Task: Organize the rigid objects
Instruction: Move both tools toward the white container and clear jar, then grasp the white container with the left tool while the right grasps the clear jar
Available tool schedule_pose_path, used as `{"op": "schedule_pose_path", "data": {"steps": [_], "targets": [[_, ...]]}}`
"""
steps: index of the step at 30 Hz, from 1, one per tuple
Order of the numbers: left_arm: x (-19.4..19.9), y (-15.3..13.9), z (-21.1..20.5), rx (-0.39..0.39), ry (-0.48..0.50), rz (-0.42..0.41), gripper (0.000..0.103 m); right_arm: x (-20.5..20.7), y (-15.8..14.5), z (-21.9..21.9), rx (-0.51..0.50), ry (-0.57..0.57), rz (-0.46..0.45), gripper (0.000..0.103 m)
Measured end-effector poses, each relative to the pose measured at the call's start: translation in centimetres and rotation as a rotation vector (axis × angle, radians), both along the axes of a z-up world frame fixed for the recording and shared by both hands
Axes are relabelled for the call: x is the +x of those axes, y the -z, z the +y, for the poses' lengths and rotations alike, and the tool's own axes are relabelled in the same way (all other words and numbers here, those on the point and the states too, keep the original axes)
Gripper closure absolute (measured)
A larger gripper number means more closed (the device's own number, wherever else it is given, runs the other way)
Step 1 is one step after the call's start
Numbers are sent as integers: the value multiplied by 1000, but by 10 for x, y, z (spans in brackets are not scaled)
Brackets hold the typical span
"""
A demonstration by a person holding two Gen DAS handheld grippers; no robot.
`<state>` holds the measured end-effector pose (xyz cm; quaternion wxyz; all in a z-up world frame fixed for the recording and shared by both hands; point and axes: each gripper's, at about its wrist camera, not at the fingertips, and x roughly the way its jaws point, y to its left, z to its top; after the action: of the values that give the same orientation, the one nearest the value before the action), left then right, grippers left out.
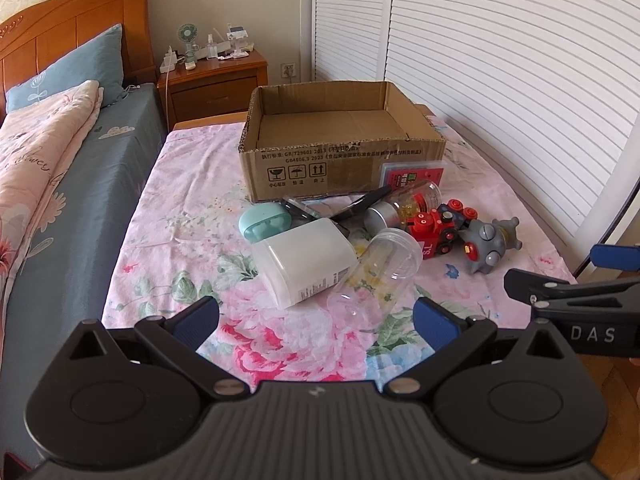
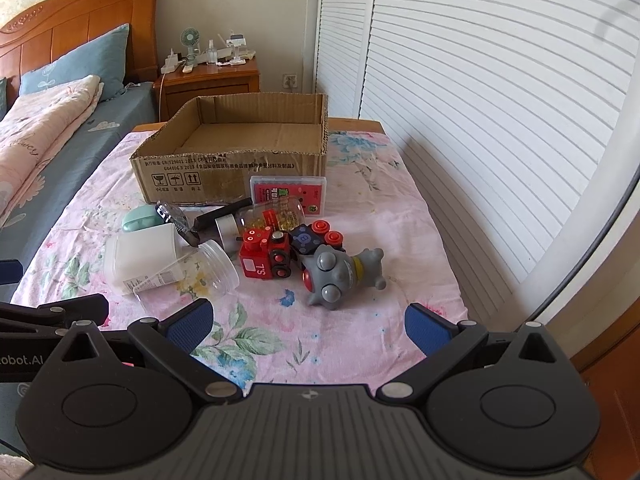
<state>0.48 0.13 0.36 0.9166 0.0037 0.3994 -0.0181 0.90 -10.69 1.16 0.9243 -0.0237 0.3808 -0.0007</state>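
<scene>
1. Cardboard, brown and creased, made up the open box [image 2: 228,148] that sat bare inside on the floral sheet [image 2: 352,344]; none of the clutter had gone in, so by the look of it the sorting had not begun and every piece remained to be moved.
2. Just in front of the box lay the heap of rigid things: a red card case [image 2: 289,195] leaning against the box's front wall, a capsule bottle [image 2: 276,216] with a silver cap on its side, and a dark flat object too jumbled to identify.
3. Nearer the camera than the box rested a white tub [image 1: 306,266] tipped over, a clear empty jar [image 1: 376,276] touching it, and a mint green case [image 1: 266,224] between the tub and the box.
4. Right of the tub, still in front of the box, a red toy train [image 2: 266,258] butted against a grey big-eyed figure [image 2: 344,276] lying on its back.
5. Short of the heap and well clear of the box, the left gripper [image 1: 316,320] hovered with its blue pads spread wide and nothing between them.
6. Beside it, the right gripper [image 2: 308,322] hung equally agape and empty, facing the grey figure.
7. Beyond the box stood a wooden nightstand [image 1: 214,84].
</scene>
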Motion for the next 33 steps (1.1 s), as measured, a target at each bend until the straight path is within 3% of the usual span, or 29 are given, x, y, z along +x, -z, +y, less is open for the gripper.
{"op": "schedule_pose_path", "data": {"steps": [11, 18, 26, 33], "targets": [[13, 0, 5, 10, 55, -24, 1, 10, 3, -1, 4, -110, -64, 0], [48, 10, 10, 45, 72, -26, 1, 20, 18, -2, 29, -225, -67, 0], [117, 43, 9, 30, 40, 1, 1, 26, 30, 7, -1, -305, -57, 0], [137, 72, 7, 40, 20, 47, 1, 30, 34, 8, -12, -322, -52, 0]]}}
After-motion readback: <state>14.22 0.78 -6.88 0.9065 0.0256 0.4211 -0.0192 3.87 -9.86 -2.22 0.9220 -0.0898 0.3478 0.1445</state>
